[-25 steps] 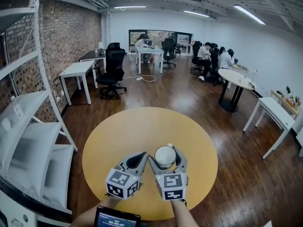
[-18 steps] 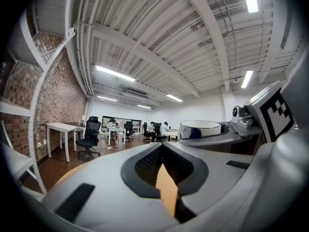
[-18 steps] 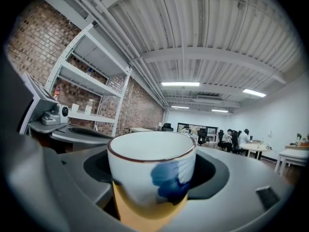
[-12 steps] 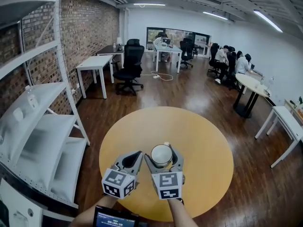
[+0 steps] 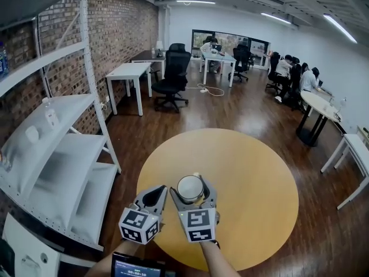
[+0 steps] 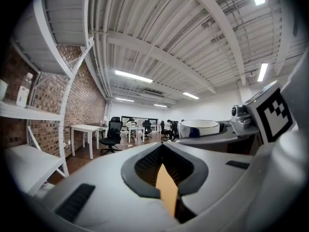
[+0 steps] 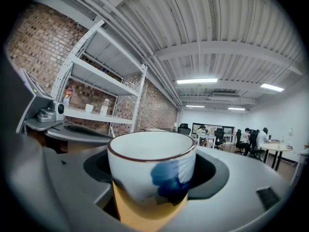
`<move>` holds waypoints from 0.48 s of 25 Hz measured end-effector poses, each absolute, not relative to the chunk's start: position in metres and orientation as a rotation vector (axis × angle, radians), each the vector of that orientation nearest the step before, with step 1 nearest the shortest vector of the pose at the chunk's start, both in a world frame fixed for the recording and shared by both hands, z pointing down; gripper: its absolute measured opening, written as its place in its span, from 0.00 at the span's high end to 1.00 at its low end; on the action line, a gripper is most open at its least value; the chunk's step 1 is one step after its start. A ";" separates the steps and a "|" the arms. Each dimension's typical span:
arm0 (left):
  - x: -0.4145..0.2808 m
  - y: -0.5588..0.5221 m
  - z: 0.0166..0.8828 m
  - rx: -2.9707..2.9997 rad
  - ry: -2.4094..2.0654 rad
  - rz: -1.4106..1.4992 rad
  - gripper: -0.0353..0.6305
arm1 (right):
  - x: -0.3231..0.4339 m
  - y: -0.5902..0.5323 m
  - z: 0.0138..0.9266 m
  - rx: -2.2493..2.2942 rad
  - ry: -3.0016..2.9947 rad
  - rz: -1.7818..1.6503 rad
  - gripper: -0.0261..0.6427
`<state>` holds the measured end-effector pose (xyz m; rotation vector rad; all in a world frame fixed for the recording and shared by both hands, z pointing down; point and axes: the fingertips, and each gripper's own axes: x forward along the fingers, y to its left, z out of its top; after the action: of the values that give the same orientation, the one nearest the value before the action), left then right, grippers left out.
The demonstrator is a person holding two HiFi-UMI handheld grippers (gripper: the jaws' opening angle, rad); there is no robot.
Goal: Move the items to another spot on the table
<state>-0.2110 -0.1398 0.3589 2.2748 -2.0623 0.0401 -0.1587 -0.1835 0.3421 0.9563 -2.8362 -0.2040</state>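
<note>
A white cup (image 5: 189,187) with a brown rim and a blue mark sits between the jaws of my right gripper (image 5: 191,186), which is shut on it, over the near-left part of the round yellow table (image 5: 242,166). In the right gripper view the cup (image 7: 150,175) fills the middle, with yellow tabletop showing under it. Just left of it my left gripper (image 5: 157,195) is shut with nothing in it. In the left gripper view its jaws (image 6: 164,178) meet over the tabletop, and the cup (image 6: 199,128) shows at the right.
White metal shelving (image 5: 52,154) stands close on the left by the brick wall. A phone screen (image 5: 135,266) is at the bottom edge. White desks (image 5: 128,74), black office chairs (image 5: 173,77) and seated people (image 5: 288,71) are far back. Dark wood floor surrounds the table.
Both grippers have moved left over the table with the cup still held, and the view has swung left, so more of the shelving shows.
</note>
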 end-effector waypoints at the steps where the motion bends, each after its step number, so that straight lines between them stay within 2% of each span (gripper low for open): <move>1: -0.219 -0.136 0.360 2.263 -2.074 0.042 0.94 | -0.167 -0.181 0.343 0.943 -2.842 -0.205 0.34; 12: -0.284 -0.113 0.378 2.182 -2.150 0.067 0.94 | -0.239 -0.160 0.361 0.854 -2.880 -0.190 0.34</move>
<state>-0.2836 -0.1130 0.3780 2.1823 -2.1496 0.0672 -0.2386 -0.1604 0.3614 0.8537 -2.8796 -0.1903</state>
